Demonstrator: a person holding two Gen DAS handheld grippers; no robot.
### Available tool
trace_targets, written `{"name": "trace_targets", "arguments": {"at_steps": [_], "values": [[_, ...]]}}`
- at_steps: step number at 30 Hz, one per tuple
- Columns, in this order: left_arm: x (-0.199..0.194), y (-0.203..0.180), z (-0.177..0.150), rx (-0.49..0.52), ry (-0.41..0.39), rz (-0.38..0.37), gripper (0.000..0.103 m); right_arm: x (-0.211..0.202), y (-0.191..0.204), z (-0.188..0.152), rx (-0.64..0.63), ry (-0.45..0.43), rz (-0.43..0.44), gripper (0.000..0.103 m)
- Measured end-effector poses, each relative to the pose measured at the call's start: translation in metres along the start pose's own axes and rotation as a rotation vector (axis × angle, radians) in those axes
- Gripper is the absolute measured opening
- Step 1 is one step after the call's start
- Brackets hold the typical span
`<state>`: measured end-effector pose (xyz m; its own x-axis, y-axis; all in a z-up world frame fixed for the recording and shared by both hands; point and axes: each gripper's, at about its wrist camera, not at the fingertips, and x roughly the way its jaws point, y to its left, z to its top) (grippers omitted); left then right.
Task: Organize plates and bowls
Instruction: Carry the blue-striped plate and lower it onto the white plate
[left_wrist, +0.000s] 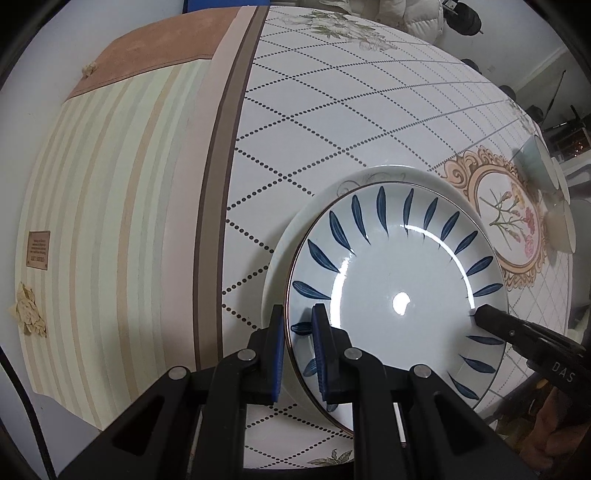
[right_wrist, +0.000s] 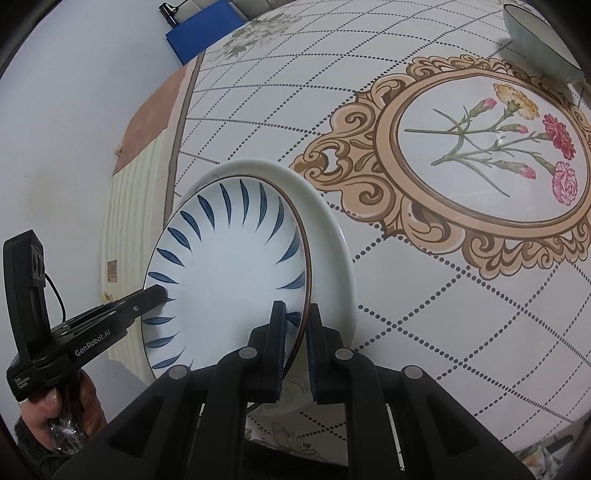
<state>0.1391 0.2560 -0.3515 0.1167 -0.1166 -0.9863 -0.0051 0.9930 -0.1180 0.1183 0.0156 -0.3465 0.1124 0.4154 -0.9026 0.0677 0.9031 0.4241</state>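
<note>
At the left, the left gripper (left_wrist: 298, 325) is clenched on the near-left rim of the blue-leaf plate (left_wrist: 399, 273), one pad inside, one outside. The plate is held over a plain white plate (left_wrist: 365, 178) that lies on the counter (left_wrist: 332, 110), near its left edge. At the right, the right gripper (right_wrist: 295, 325) is clamped on the opposite rim. The plate should be kept level and centred, then lowered until nested before either grip is released. Bowls (left_wrist: 546, 173) stand further right.
</note>
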Motion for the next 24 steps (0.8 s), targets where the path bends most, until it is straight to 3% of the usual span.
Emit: {"name": "trace_targets", "arguments": {"at_steps": [18, 24], "values": [[0.016, -0.021, 0.001, 0.091, 0.05, 0.121, 0.011, 0.014, 0.007, 0.002, -0.022, 0.028, -0.111, 0.012], [0.017, -0.022, 0.004, 0.083, 0.062, 0.121, 0.011, 0.016, 0.012, 0.005, -0.007, 0.049, -0.144, 0.012]]}}
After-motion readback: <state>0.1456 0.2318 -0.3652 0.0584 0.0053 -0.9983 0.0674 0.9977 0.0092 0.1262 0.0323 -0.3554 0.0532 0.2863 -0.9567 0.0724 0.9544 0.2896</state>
